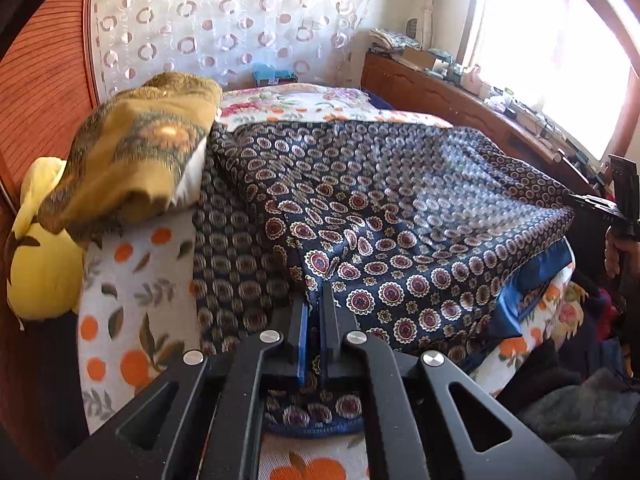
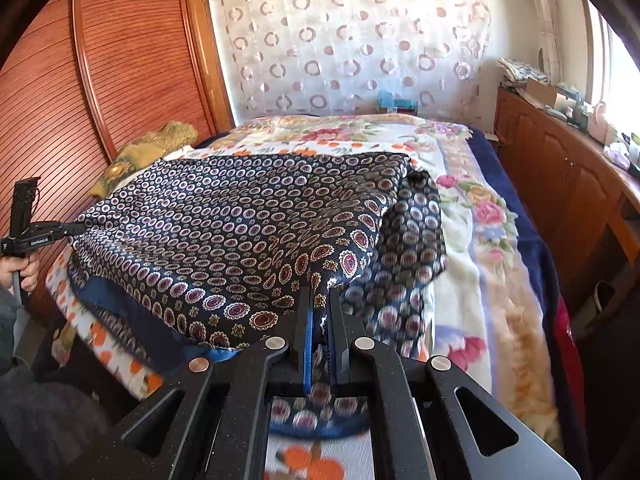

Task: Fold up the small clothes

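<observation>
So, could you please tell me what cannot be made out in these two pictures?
- Garment type: the patterned garment is lifted and draped in both views, so its own folds hide its shape.
- Bed under it: the orange-print sheet is covered by the cloth.
- Left tool and right tool: shut on the hem, so the pads are hidden.
- Windowsill clutter: too small, washed out by glare.

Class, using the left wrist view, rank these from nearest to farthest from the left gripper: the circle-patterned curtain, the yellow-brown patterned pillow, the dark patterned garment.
1. Dark patterned garment: clamped in the left gripper, spreading ahead.
2. Yellow-brown patterned pillow: ahead on the left, on the bed.
3. Circle-patterned curtain: on the far wall beyond the bed.
</observation>
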`<state>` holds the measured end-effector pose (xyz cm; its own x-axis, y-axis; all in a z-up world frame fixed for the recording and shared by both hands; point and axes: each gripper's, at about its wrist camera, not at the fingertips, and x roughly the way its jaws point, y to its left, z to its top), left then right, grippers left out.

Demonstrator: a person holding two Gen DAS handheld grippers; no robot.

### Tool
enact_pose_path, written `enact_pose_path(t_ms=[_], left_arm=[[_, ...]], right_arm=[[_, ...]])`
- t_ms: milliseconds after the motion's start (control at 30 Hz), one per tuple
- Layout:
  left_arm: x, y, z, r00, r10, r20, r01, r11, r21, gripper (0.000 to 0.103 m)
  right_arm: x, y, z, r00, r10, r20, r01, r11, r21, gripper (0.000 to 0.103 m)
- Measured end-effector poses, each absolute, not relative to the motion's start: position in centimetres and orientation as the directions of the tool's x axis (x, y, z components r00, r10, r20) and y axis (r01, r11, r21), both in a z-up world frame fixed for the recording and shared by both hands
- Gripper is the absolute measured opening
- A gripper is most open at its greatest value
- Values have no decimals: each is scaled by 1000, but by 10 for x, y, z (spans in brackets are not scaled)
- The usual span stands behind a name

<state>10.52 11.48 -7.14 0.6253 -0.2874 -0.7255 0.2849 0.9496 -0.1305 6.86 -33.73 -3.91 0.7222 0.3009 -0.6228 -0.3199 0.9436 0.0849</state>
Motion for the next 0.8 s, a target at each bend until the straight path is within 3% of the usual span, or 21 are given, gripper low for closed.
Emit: enact_pose_path(t_ms=[400, 567, 600, 700, 767, 800], left_arm=[[104, 116, -86, 615, -245, -750, 232, 965, -125, 6], [99, 116, -80, 635, -245, -733, 219, 967, -133, 14], [97, 118, -79, 640, -252, -726, 220, 965, -141, 16], [93, 120, -72, 664, -252, -704, 217, 966, -142, 41], [90, 121, -67, 678, -239, -695, 213, 969, -125, 51], [90, 121, -66, 683, -235, -692, 211, 970, -121, 62]], right_arm=[[92, -320, -51, 690, 232, -685, -290, 956, 32, 5], [74, -314, -40, 722, 199, -662, -269, 963, -5, 9], [71, -312, -35, 733, 192, -653, -265, 964, -14, 11], [62, -303, -21, 770, 163, -617, -247, 968, -51, 13], [57, -297, -12, 794, 148, -590, -236, 969, -74, 14], [54, -293, -8, 805, 147, -575, -234, 969, -80, 16]])
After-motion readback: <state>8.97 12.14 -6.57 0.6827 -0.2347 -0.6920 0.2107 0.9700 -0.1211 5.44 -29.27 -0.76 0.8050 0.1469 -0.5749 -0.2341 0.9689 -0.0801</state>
